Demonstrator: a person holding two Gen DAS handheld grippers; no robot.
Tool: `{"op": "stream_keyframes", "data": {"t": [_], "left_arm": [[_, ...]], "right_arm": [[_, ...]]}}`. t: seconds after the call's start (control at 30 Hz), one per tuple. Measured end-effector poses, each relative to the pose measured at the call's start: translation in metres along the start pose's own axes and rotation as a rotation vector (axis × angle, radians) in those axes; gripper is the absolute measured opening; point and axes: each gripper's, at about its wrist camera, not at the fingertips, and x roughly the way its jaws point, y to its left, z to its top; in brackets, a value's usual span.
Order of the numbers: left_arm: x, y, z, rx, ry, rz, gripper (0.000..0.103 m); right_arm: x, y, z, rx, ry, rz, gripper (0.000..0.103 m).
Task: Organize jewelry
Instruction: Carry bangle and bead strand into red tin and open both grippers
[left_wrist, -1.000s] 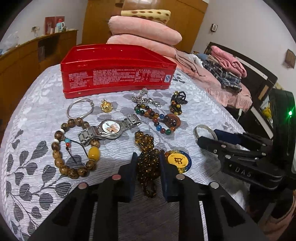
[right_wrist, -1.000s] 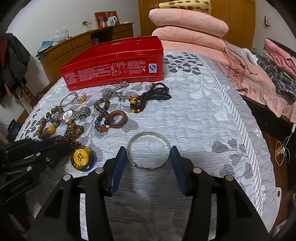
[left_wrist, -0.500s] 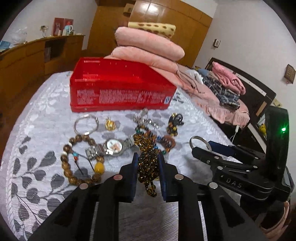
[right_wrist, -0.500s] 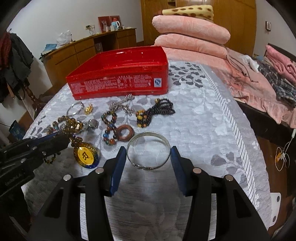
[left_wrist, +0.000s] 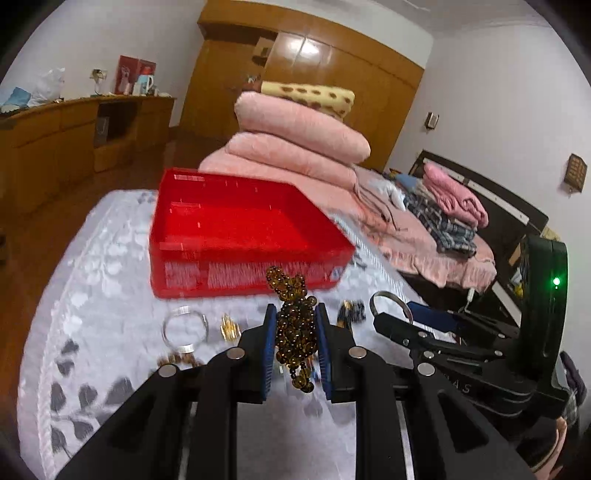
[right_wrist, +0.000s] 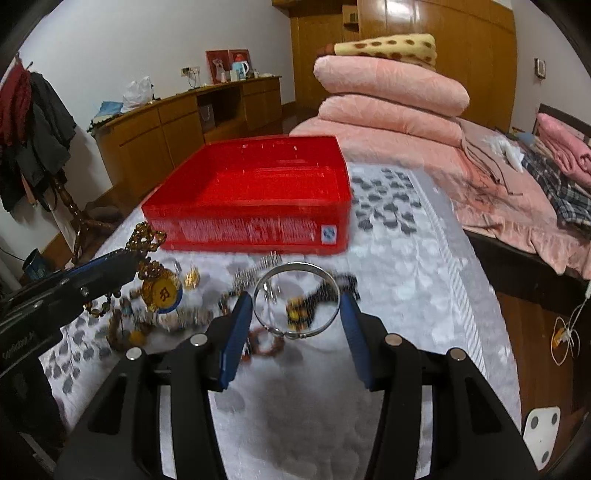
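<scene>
My left gripper is shut on a bunch of amber beads, lifted above the bedspread. The strand's yellow pendant hangs below the left gripper in the right wrist view. My right gripper is shut on a silver bangle, held flat between its blue pads and also off the bed; the bangle and the right gripper show at the right of the left wrist view. An open red box stands just beyond both grippers, empty as far as I see.
Loose jewelry lies blurred on the grey leaf-patterned bedspread: a silver ring bracelet, a gold charm, a dark bead bracelet, a wooden ring. Stacked pink quilts sit behind the box. The bed edge drops off at right.
Both grippers have risen off the bedspread, the left with the amber beads and pendant, the right with the silver bangle. The red box now sits closer ahead, its inside visible.
</scene>
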Motion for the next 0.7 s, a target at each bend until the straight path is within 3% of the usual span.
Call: {"op": "stream_keyframes", "data": {"t": [0.33, 0.7], "left_arm": [[0.020, 0.021, 0.060, -0.040, -0.093, 0.028, 0.020], [0.067, 0.049, 0.092, -0.097, -0.071, 0.097, 0.020]], "right_arm": [[0.029, 0.005, 0.062, 0.004, -0.029, 0.010, 0.048], [0.074, 0.011, 0.102, 0.034, -0.009, 0.050, 0.048]]}}
